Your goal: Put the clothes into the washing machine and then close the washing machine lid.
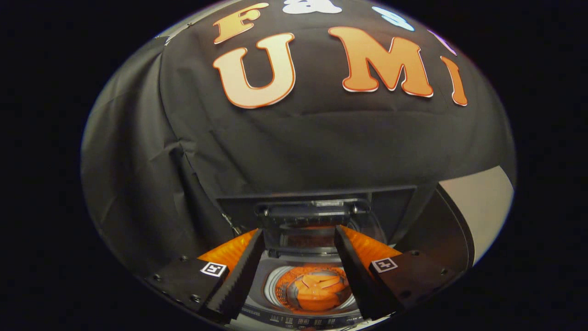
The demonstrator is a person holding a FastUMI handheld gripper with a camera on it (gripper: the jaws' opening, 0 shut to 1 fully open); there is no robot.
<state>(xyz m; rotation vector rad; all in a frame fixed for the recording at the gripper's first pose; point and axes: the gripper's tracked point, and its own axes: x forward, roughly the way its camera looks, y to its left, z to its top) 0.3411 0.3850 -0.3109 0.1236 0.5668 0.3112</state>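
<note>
A top-loading washing machine [294, 317] stands below and ahead of my gripper [298, 234]. Its lid [317, 214] is raised upright at the back, against the black cloth wall. An orange garment [318, 289] lies inside the round drum, seen between my two fingers. My gripper hangs above the drum opening with its fingers [243, 271] spread apart and nothing held between them. The lid's lower edge sits just beyond the fingertips.
The black cloth wall [298, 147] rises right behind the machine and drapes around the left side. A pale wall strip [482, 202] shows at the right past the cloth. The machine's control strip runs along its near edge.
</note>
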